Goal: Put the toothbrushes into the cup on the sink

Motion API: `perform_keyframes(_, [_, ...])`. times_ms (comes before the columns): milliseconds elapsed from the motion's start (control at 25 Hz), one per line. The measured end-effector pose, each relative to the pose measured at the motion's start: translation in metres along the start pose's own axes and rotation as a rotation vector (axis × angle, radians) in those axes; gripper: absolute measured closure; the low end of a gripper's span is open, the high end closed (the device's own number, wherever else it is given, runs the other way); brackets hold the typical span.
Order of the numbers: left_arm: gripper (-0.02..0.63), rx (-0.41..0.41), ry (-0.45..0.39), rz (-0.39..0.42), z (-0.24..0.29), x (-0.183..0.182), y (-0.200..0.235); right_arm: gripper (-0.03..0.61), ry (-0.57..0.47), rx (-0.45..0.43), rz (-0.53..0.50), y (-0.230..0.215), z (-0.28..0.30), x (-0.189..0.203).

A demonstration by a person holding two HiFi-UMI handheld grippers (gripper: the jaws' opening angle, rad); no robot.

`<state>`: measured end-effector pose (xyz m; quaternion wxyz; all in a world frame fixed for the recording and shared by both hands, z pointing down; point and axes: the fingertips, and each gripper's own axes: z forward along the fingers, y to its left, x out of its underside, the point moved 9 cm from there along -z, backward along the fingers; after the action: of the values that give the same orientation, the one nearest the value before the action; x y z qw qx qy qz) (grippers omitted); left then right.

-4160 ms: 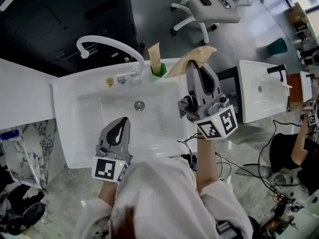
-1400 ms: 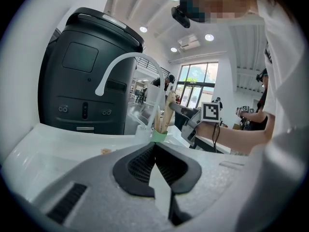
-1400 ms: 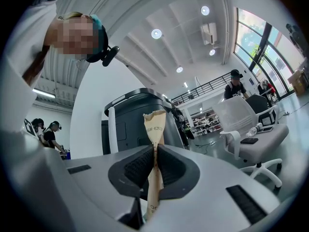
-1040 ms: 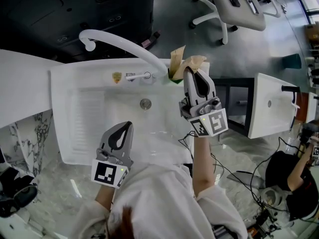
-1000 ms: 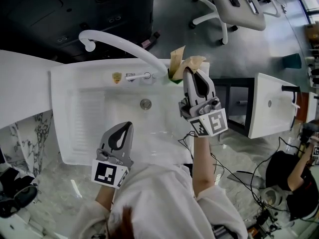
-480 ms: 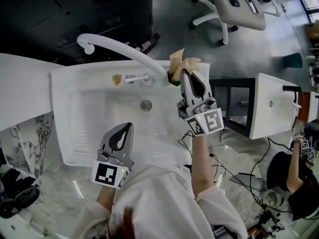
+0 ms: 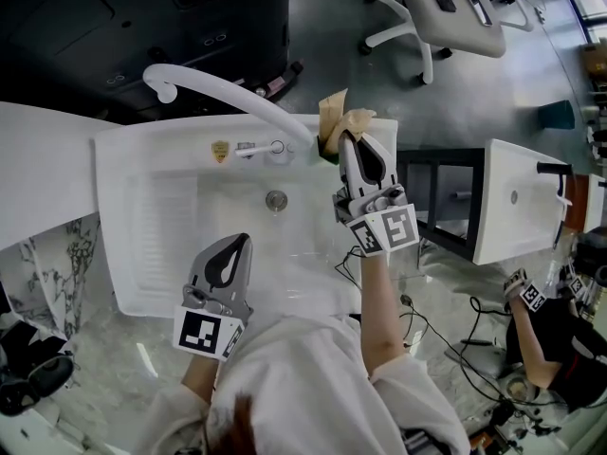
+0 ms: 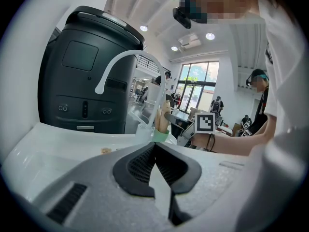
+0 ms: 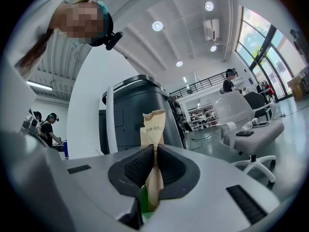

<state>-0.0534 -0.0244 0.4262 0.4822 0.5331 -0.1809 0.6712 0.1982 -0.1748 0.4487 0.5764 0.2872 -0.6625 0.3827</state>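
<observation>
While the left hand-held gripper [image 7: 237, 241] hangs clenched, empty, right hand-held gripper [image 7: 354, 140] tight on paper-wrapped toothbrush [image 9: 154, 129]

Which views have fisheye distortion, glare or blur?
Left gripper view: strong fisheye, dark corners, window glaring. Right gripper view: same fisheye, ceiling lights clipped white, toothbrush sharp. Head view: sharp, even light, mild sheen on the sink.

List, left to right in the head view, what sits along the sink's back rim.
faucet spout tip → small yellow label → faucet base → green cup holding paper-wrapped toothbrushes. The right gripper overlaps the cup, so it is left out.
</observation>
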Motion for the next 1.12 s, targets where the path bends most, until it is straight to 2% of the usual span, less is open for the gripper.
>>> perform_keyframes(920, [0.6, 0.002, -0.012, -0.001, -0.004, -0.003, 0.0, 0.549, 0.07, -0.018, -0.054, 0.003, -0.002, 0.015])
perform_keyframes(1080, [0.6, 0.004, -0.017, 0.0, -0.004, -0.004, 0.0, 0.542, 0.146, -0.021, -0.069, 0.003, 0.0, 0.02])
perform_keyframes(1120, [0.6, 0.005, -0.017, 0.0, -0.004, -0.004, 0.001, 0.52, 0.166, -0.022, -0.072, 0.003, 0.001, 0.021])
